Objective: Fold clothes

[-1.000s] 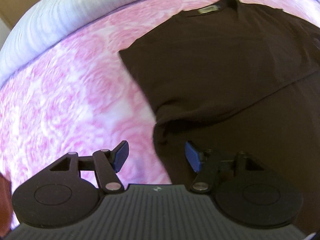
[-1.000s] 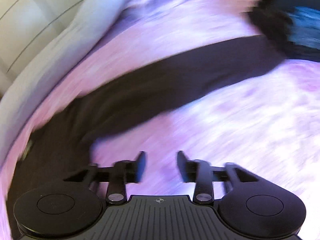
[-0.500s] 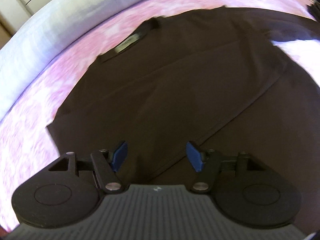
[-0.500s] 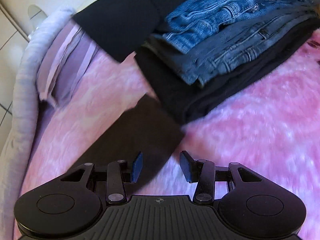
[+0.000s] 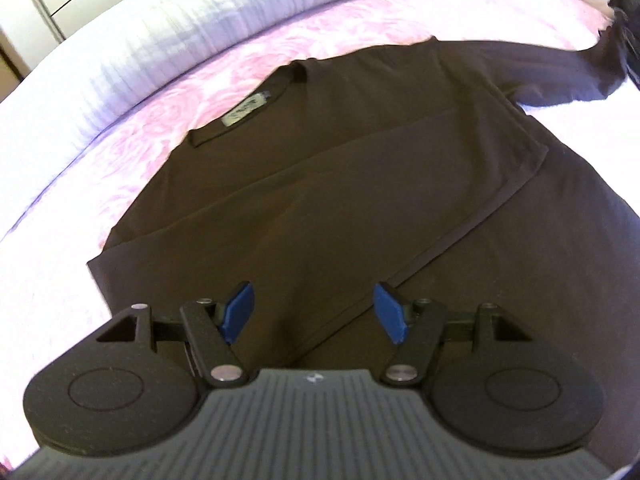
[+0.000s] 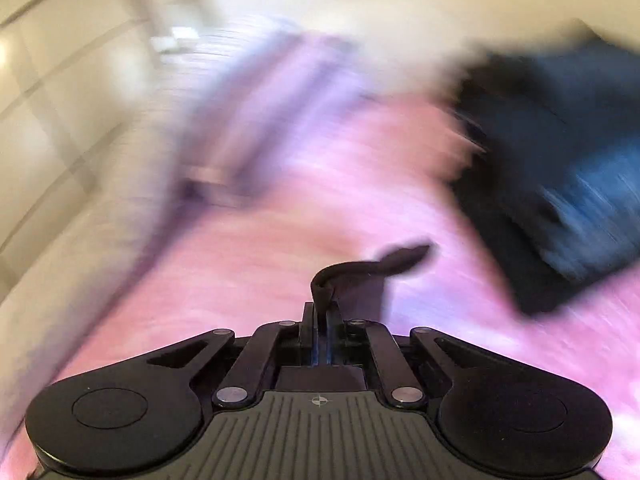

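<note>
Sleeve cuff [image 6: 362, 270] now clamped in right gripper [image 6: 320, 344], which was open half a second ago; fold-in can begin. Left gripper [image 5: 314, 314] hovers wide open, empty, over brown sweater [image 5: 320, 184]; sleeve extends toward 2 o'clock across pink blanket [image 5: 168, 120].

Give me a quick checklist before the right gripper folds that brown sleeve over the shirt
1. Right gripper has the sleeve cuff: ok, jaws shut on dark fabric.
2. Left gripper free: ok, jaws open above the brown shirt, holding nothing.
3. Other sleeve already folded in: ok, it lies diagonally across the body.
4. Shirt lies flat on the pink blanket: ok, collar label facing up.
5. Sleeve stretched out, untwisted: cannot tell, its far end blurs at the left view's edge.
6. Clearance from the stacked jeans: cannot tell, the right view is motion-blurred.
</note>
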The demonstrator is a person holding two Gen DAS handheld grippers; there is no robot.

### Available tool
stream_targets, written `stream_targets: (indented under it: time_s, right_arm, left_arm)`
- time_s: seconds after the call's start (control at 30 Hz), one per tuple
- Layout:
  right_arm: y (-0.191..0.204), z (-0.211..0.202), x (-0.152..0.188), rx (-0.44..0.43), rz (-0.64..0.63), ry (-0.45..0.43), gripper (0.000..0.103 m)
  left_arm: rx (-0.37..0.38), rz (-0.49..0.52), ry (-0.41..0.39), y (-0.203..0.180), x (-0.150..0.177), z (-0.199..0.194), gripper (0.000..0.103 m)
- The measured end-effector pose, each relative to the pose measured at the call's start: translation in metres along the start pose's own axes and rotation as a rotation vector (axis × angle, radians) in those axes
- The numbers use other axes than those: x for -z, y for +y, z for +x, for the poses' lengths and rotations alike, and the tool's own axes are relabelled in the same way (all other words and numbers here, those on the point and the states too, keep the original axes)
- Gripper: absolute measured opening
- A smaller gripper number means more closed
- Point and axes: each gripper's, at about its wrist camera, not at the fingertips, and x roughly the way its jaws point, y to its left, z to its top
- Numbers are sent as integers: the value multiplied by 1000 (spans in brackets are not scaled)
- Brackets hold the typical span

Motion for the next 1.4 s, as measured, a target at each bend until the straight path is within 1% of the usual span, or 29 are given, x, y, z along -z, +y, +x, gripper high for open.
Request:
stream_targets:
  time_s: [0.07,0.1,0.13,0.2,0.23,0.27,0.47,0.5,0.53,0.6,0.67,0.8,1.0,1.13,1.27,1.4]
  right_arm:
    - [73,-26,0,-137,-129,-70,3]
    - [110,-42,7,-212,-195,-97,4]
    - [146,-59,19,-289,-261,-116,3]
    - [214,-91,62,-458,-408,-101,3]
    - [243,-104,90,-539,-475,-68,3]
    - [260,-107,119,-582,-518,-8,3]
    - [325,-77,294,-655,-677,430,3]
    - [331,-75,310,-656,-686,470,3]
    - [333,-75,315,-647,-681,481,3]
    - [340,-83,315,-640,-690,474,3]
    - [351,-90,316,-655,-701,460,4]
    - [374,-102,322,-696,-717,435,3]
    - [408,-120,331,-758,-742,397,3]
    - [414,-113,360,-739,-809,468,4]
    - [419,-120,349,-761,-787,441,4]
    - [421,-113,357,-755,-826,468,4]
  left_arm:
    - [-10,-27,-8,15,13,-10,63]
    - [-19,-47,-8,25,21,-15,63]
    - [-27,-66,-9,35,29,-21,63]
    - [-44,-104,-9,55,45,-33,63]
    - [-52,-123,-9,65,52,-39,63]
    - [-61,-145,-4,75,62,-43,64]
    - [-145,-243,27,130,124,-74,64]
    - [-157,-261,33,138,134,-78,64]
    - [-164,-276,41,144,143,-80,65]
    - [-174,-305,56,154,158,-84,65]
    - [-184,-333,71,163,173,-88,65]
    - [-183,-363,53,171,184,-96,65]
    - [-159,-365,37,172,183,-87,65]
    - [-147,-350,20,169,177,-85,65]
    - [-140,-347,13,167,173,-81,65]
    - [-132,-332,21,164,168,-75,65]
